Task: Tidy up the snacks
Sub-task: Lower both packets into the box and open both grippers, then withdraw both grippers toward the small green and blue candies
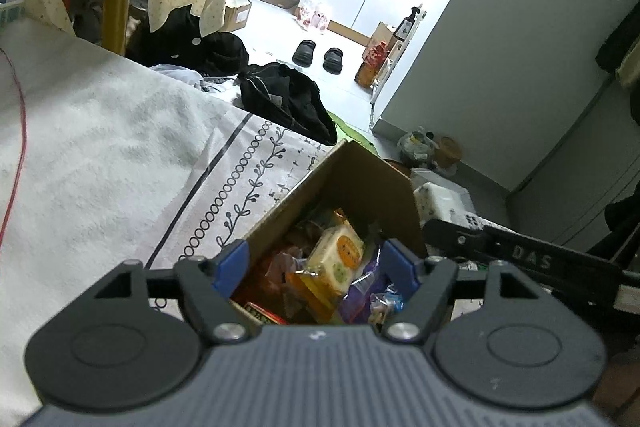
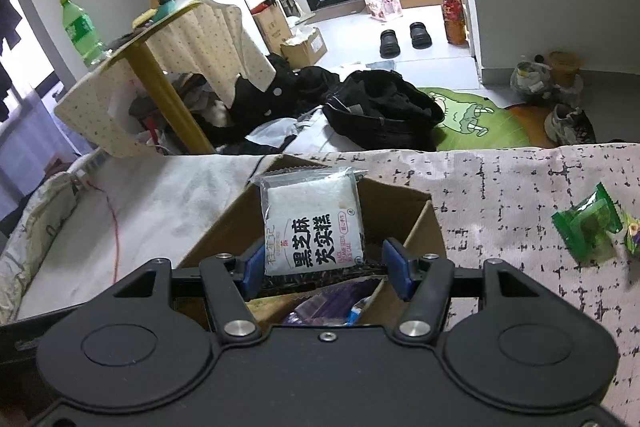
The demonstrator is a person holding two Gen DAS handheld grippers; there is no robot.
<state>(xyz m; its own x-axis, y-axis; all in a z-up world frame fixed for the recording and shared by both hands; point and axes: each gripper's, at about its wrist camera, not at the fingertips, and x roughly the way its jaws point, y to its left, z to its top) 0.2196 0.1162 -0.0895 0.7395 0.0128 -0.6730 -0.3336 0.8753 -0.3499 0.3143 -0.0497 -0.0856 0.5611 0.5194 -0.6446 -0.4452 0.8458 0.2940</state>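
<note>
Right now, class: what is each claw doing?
Left claw: open, empty, above the snack box.
Right claw: around a rice cake packet; grip cannot be told.

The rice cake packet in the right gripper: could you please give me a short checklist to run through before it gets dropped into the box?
1. Rice cake packet sits between the right gripper fingers: ok, though whether the pads press it: cannot tell.
2. Packet is over the open cardboard box: ok.
3. Box has room on top of the snacks already inside: cannot tell.
4. Left gripper is open and holds nothing: ok.
5. Left gripper is out of the drop path: not ok, it hangs over the box opening.
6. All snacks gathered: not ok, a green packet lies on the cloth.
</note>
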